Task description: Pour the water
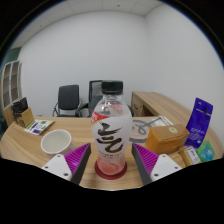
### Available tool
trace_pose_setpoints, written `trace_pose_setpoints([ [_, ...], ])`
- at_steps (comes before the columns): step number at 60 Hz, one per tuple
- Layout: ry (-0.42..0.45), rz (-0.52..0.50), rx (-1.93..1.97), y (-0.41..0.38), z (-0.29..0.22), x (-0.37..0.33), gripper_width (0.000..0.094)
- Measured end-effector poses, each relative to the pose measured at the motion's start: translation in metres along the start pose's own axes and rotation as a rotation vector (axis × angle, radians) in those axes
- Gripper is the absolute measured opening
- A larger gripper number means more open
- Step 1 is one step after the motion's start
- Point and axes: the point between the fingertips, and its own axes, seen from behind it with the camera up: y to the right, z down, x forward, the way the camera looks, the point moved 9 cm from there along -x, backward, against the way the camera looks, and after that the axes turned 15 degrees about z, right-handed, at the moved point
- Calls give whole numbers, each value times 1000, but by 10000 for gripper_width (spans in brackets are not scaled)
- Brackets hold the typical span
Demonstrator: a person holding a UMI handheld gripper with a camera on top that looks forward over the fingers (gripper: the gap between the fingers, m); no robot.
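Note:
A clear plastic water bottle [111, 125] with a black cap and a white label with black script stands upright on a round red coaster [111, 169] on the wooden table [30, 150]. My gripper [111, 152] is open, with the bottle standing between its fingers. The purple pads [76, 157] flank the bottle's lower half with a thin gap on each side. A white bowl [55, 141] sits on the table to the left of the bottle, beyond the left finger.
An orange box [168, 139] and a blue-purple packet [199, 123] lie to the right. Scissors [145, 126] lie behind the bottle. A booklet [38, 126] lies far left. A black office chair [68, 99] and a second desk [165, 104] stand behind.

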Motion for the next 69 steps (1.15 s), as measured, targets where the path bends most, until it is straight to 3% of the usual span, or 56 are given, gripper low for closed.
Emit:
trace_pose_setpoints([
  [12, -47, 64, -34, 13, -13, -60, 858],
  [28, -149, 112, 11, 8, -37, -218, 856],
  [41, -145, 141, 2, 1, -46, -328, 857],
  [69, -122, 155, -20, -7, -51, -405, 858],
])
